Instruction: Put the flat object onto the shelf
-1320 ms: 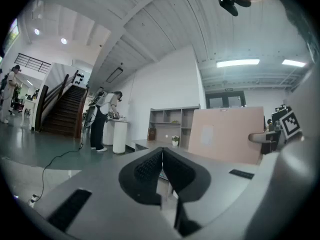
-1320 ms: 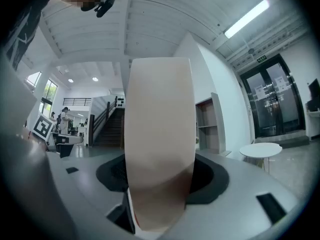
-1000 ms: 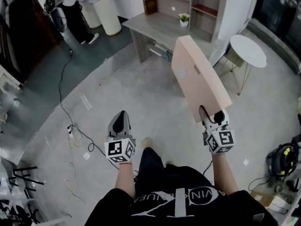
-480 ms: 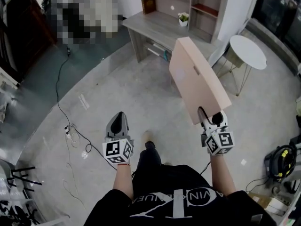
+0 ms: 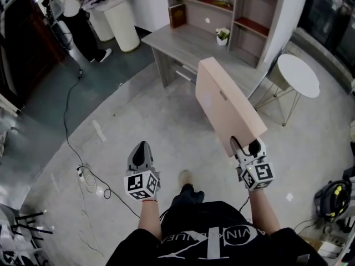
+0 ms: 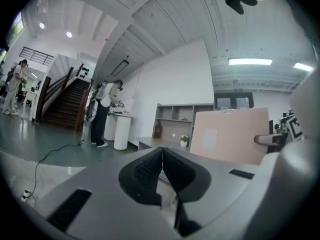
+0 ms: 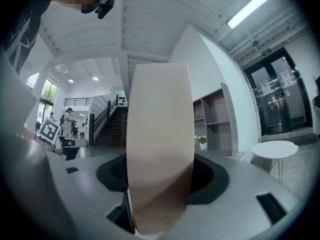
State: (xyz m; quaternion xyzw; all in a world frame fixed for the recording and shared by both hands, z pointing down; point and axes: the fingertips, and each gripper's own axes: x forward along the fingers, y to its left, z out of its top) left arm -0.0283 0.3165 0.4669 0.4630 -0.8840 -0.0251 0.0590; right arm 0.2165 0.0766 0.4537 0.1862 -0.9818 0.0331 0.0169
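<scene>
- My right claw (image 5: 244, 147) is clamped on the near bottom edge of the flat panel (image 5: 224, 107). In the right gripper view the panel's pale edge fills the gap between my jaws, with a pad pressed on each face.
- The panel stands on edge out of that claw, in the air, touching nothing else. Its long axis runs up and forward from the claw, leaning a little toward my left.
- The shelf (image 5: 233, 10) lies ahead of the right claw, past the panel's far end and at the back of the grey counter (image 5: 186, 40). It is well apart from the claw.
- My left claw (image 5: 141, 148) is closed with nothing in it, its jaws meeting tip to tip. It sits about level with the right one, off to its left and clear of the panel.
- So the right claw is the nearer one and does the work. I judge the coming move to be a carry forward, then feeding the panel's far end into a shelf compartment.
- The risk, as I judge it, is leverage: a long panel gripped by one short edge may swing or slip.
- A round white table (image 5: 298, 73) stands ahead and to the right of the claw, so I should pass it on its left.
</scene>
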